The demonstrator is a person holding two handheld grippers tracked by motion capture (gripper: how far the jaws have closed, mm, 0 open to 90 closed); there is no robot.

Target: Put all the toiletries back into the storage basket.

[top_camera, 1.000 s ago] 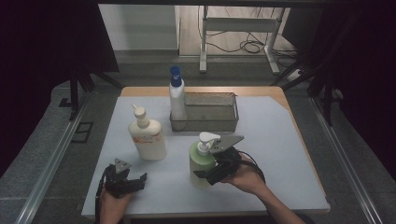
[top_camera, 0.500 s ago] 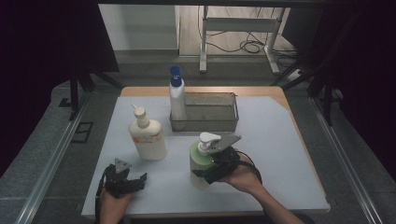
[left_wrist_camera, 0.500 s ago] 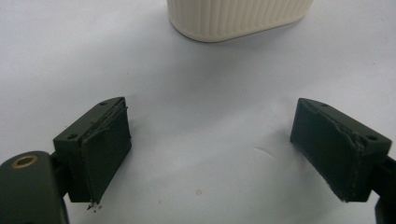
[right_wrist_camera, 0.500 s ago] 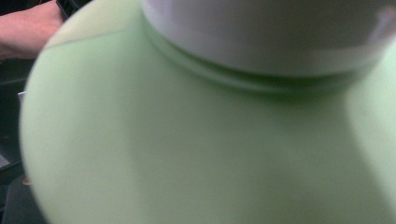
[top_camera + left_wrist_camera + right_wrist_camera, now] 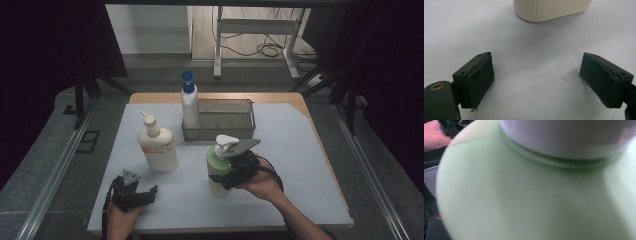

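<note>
The right gripper [image 5: 231,172] is edging closer around the green pump bottle [image 5: 218,167], its jaws having just narrowed onto the bottle's body, so a lift looks imminent. The bottle is standing mid-table, near the wire basket [image 5: 220,131], with open surface rightward. The left gripper [image 5: 135,192] is resting spread and empty near the front edge.

Smooth plastic green bottle [image 5: 218,170]
</note>
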